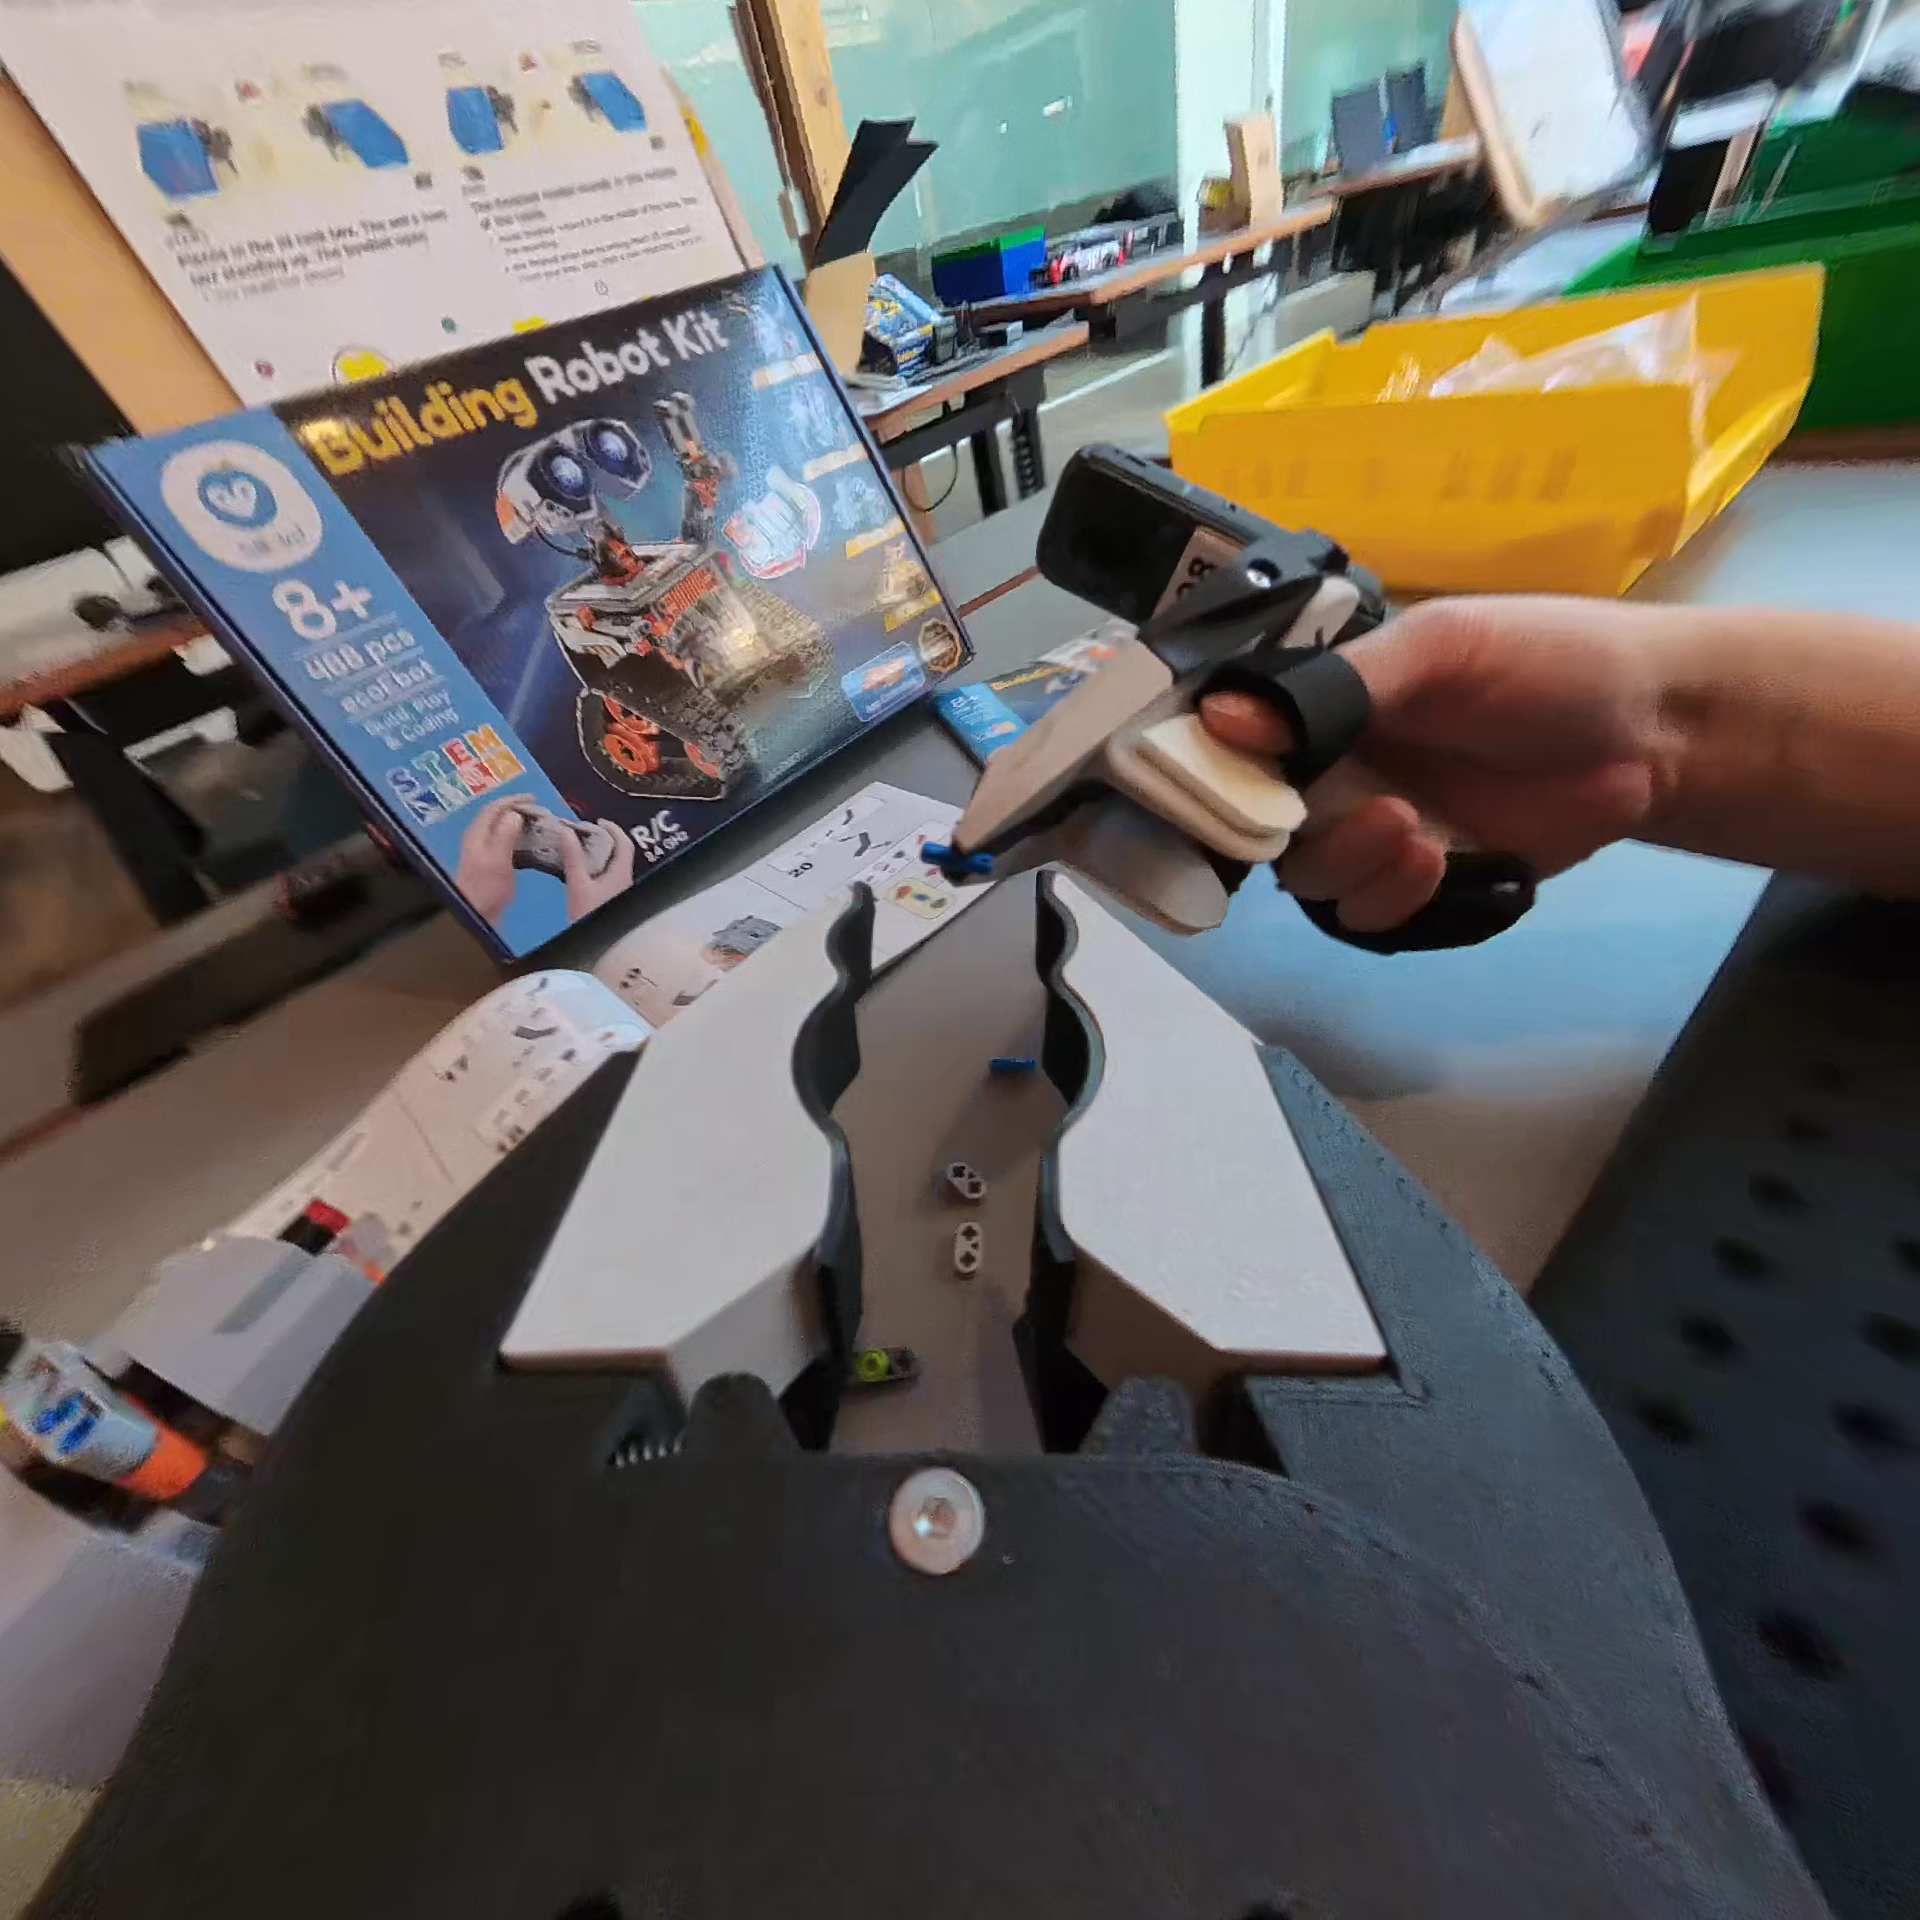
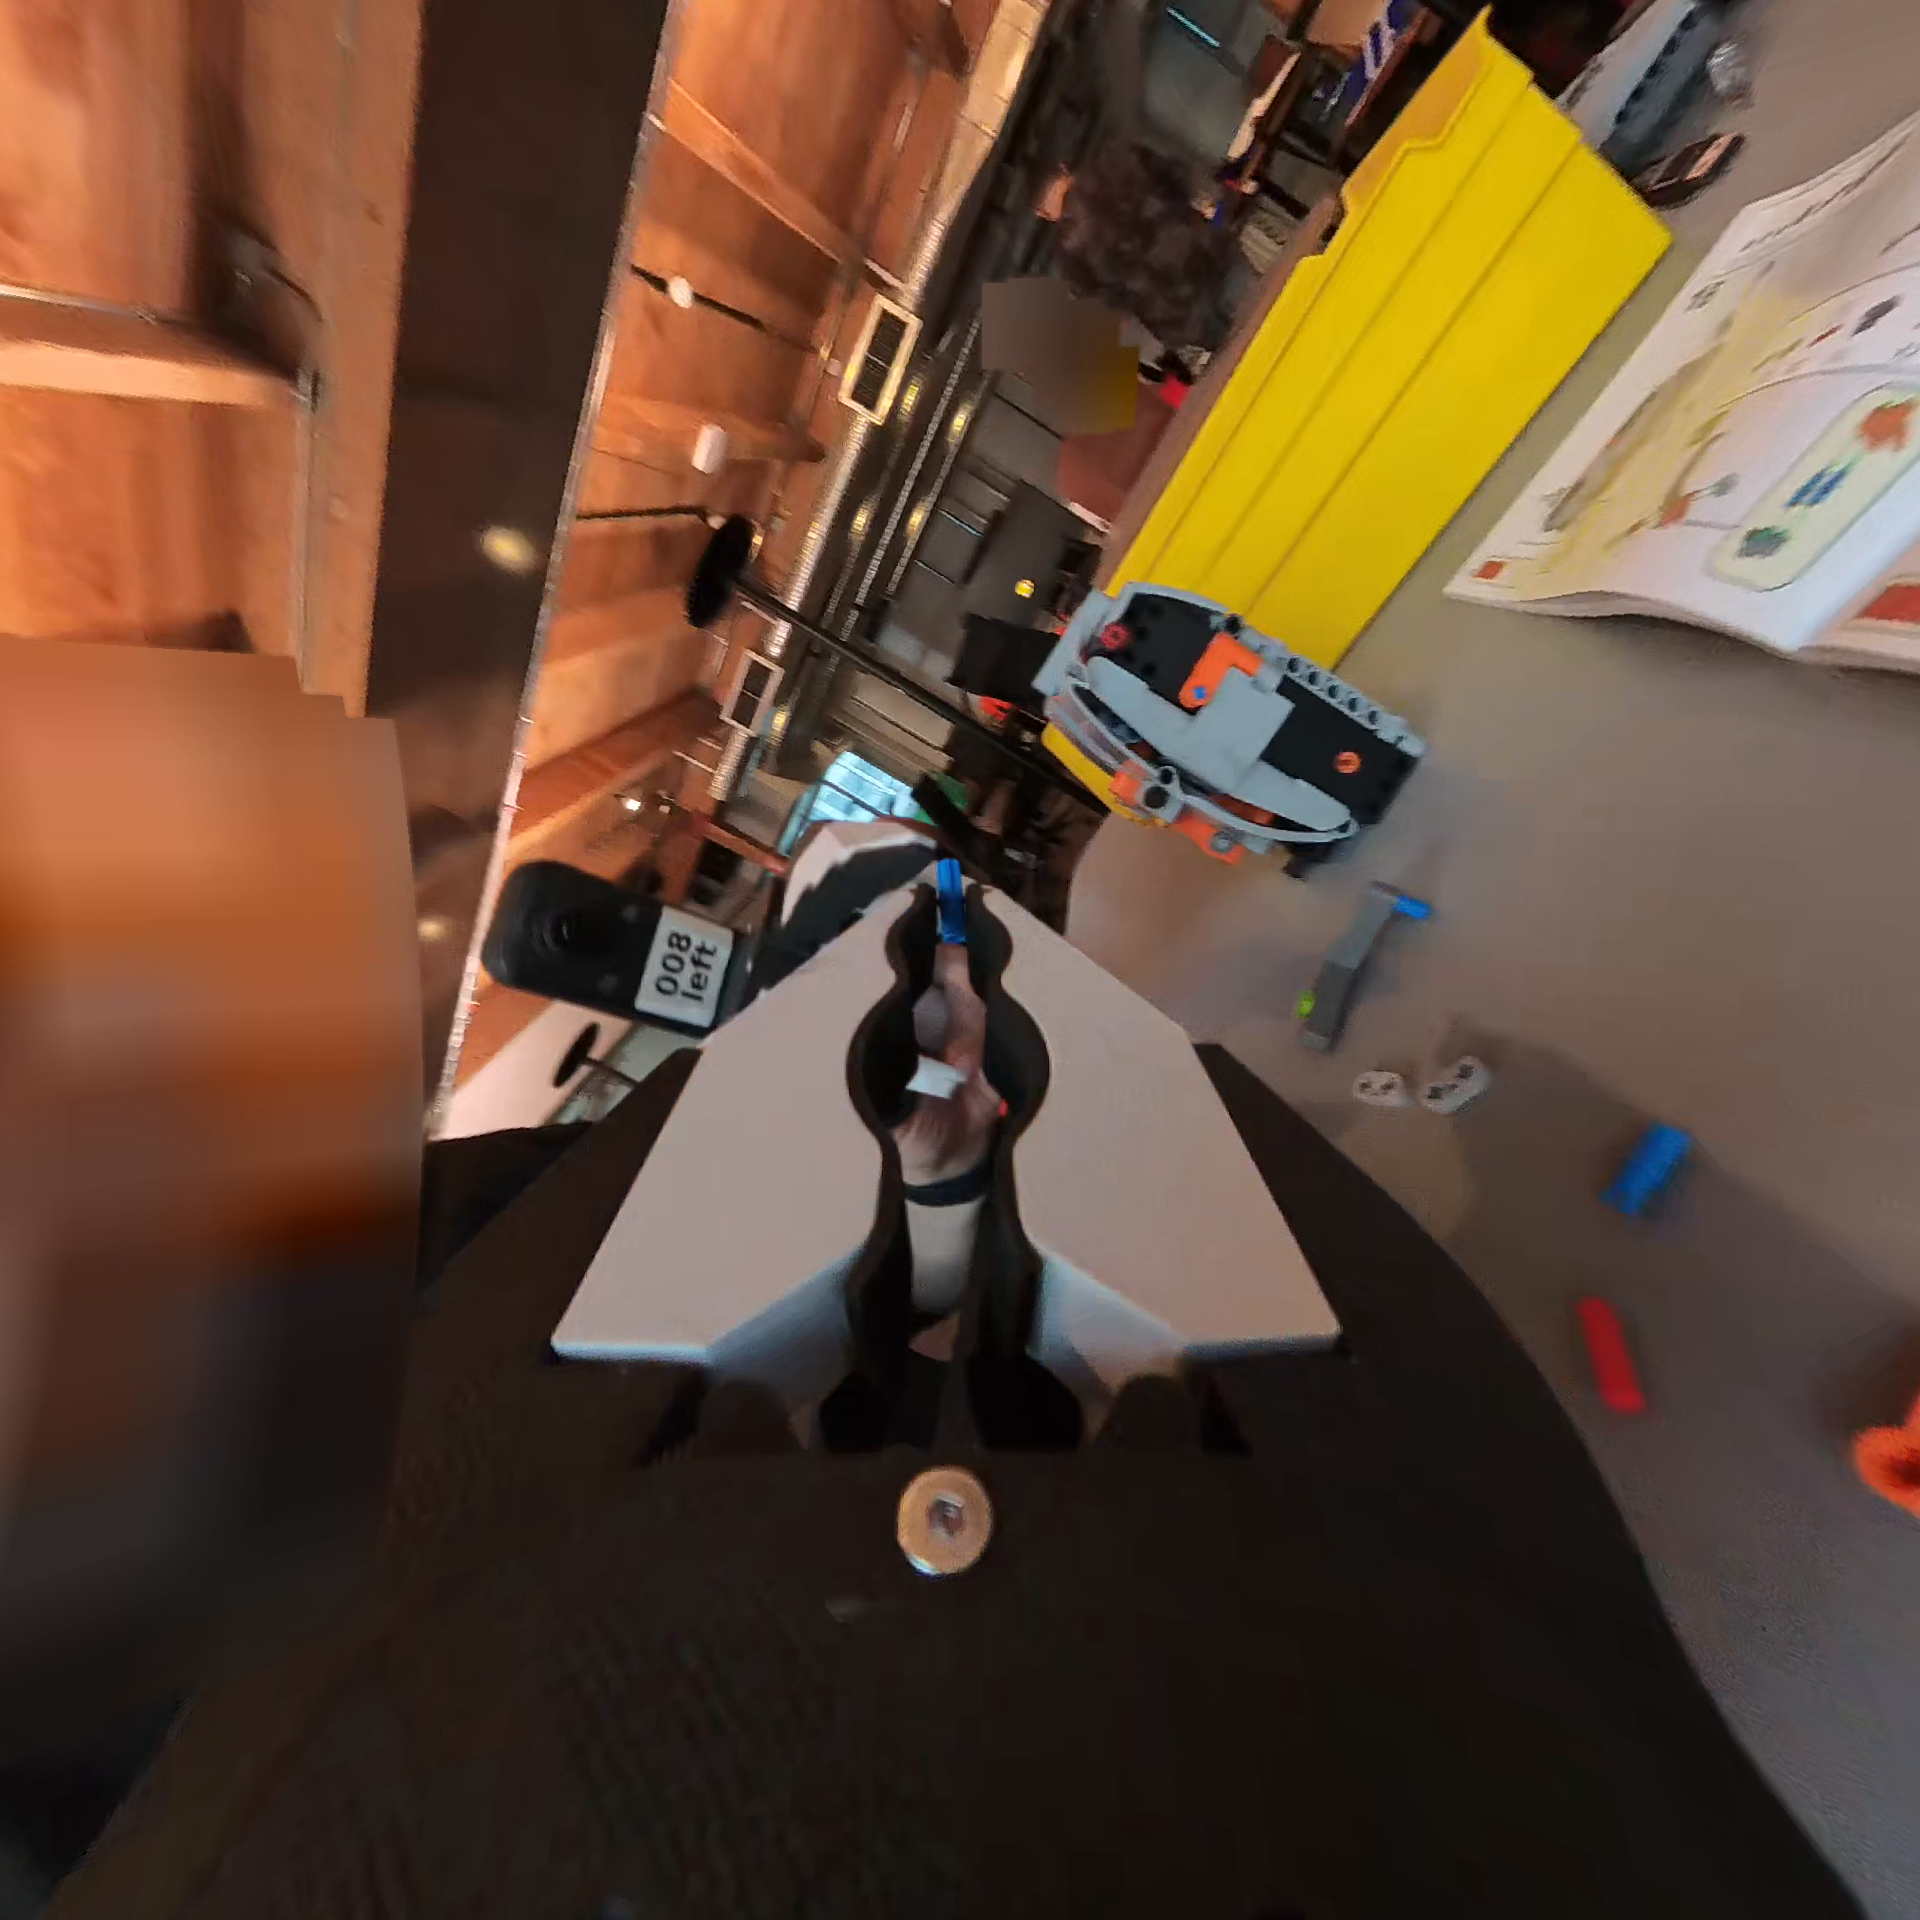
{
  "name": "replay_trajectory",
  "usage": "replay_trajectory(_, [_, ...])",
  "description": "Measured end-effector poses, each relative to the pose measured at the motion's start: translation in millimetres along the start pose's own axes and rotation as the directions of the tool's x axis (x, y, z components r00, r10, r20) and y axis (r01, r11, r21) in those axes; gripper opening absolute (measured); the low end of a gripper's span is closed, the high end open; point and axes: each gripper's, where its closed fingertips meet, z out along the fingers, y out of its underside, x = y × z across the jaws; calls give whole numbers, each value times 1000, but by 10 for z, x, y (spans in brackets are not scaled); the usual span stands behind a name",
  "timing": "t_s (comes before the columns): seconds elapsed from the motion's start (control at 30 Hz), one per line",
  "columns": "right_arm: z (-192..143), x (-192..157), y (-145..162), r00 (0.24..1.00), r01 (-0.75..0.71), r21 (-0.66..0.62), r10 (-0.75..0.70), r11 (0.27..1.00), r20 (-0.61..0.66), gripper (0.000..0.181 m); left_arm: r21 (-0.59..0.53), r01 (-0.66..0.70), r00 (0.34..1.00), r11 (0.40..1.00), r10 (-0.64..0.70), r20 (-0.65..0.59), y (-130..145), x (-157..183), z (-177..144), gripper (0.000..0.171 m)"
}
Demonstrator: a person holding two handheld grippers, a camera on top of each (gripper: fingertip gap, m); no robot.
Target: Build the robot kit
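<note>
Right gripper [image 2: 951,914] pinches a blue pin [image 2: 950,900] at its fingertips, half hidden. Left gripper [image 1: 951,914] gapes empty over small grey pieces [image 1: 965,1182], blurred.

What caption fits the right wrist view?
Right gripper pinching a small blue peg, table with loose parts alongside.

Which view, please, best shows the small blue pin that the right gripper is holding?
The right wrist view: the blue pin sits close, pinched at the right gripper's tips. The left wrist view shows it side-on, smaller and farther off.
</note>
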Motion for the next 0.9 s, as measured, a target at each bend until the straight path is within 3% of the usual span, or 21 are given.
replay_trajectory(0.1, [27, -21, 21, 998, -44, 7, 44, 999, 39, 4, -63, -117, 991, 991, 120, 55, 35, 45, 81, 25])
replay_trajectory(0.37, [35, -97, 75, 994, -66, -17, 67, 998, 87, 4, -97, -229, 966, 969, 239, 103, 48, 63, 155, 24])
replay_trajectory(0.67, [81, -34, 246, 992, -87, -107, 96, 990, 86, 4, -121, -249, 967, 961, 254, 24, 169, 153, 157, 14])
replay_trajectory(0.9, [19, -59, 152, 986, -109, -72, 117, 991, 116, 4, -85, -182, 983, 980, 184, 17, 117, 102, -29, 8])
